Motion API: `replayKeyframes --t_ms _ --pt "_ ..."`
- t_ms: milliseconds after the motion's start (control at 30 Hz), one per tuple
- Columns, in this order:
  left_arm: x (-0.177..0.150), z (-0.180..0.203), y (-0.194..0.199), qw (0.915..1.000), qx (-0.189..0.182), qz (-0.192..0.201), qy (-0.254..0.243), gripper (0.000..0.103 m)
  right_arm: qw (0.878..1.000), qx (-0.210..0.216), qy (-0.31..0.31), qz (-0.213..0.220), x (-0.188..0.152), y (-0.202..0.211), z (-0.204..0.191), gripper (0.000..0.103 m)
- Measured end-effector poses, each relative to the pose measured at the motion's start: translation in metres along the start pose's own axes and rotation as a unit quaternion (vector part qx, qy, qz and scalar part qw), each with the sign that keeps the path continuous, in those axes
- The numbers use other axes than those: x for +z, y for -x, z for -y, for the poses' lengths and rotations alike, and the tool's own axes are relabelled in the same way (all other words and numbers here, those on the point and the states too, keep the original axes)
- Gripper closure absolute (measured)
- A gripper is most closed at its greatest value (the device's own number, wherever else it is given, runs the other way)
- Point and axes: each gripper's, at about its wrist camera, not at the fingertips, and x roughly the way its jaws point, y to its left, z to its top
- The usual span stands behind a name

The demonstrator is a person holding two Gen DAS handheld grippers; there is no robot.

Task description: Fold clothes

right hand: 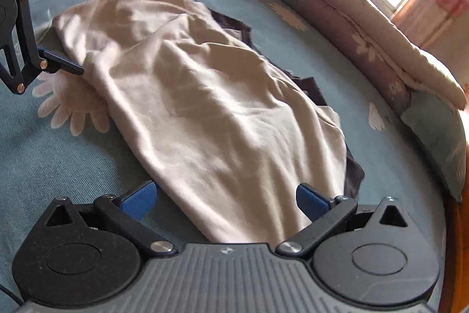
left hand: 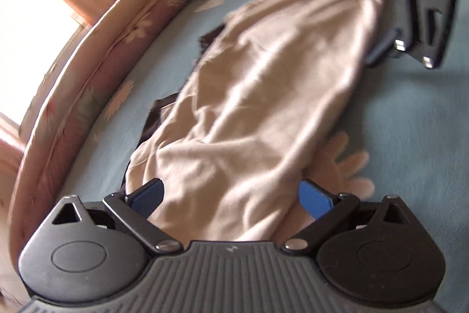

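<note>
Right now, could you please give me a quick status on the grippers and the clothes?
Left gripper open, at one end of beige garment. Right gripper open, opposite end. Garment on blue bedsheet, dark cloth beneath. Nothing in the way.

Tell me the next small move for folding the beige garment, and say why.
Probably close both grippers on its two ends. The left gripper and the right gripper each stand open, one at each end of the beige garment, which lies loose and rumpled over a dark cloth on the bed.
</note>
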Motion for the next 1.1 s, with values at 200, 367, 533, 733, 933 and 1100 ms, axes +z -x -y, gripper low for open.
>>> replayKeyframes --t_ms 200,367,533,733,933,1100 --pt "0.014 0.012 -0.022 0.9981 0.033 0.015 -0.05 0.004 0.995 -0.023 0.094 0.014 0.022 -0.02 -0.037 0.0" --pt "0.027 0.013 -0.038 0.9943 0.051 0.032 -0.087 0.002 0.994 -0.039 0.099 0.029 0.033 -0.032 -0.042 0.0" --pt "-0.006 0.001 -0.043 0.9878 0.095 0.007 -0.124 0.002 0.991 -0.075 0.109 0.007 0.0 -0.022 -0.018 0.0" --pt "-0.017 -0.016 -0.055 0.9855 0.122 -0.028 -0.115 0.003 0.982 -0.134 0.131 -0.03 -0.038 -0.017 0.007 0.0" --pt "0.03 0.0 -0.081 0.9796 0.13 0.001 -0.153 0.008 0.973 -0.143 0.178 0.004 0.004 -0.038 -0.024 0.0" --pt "0.026 -0.006 -0.092 0.977 0.132 0.004 -0.167 0.007 0.972 -0.141 0.186 0.022 0.015 -0.048 -0.029 0.0"
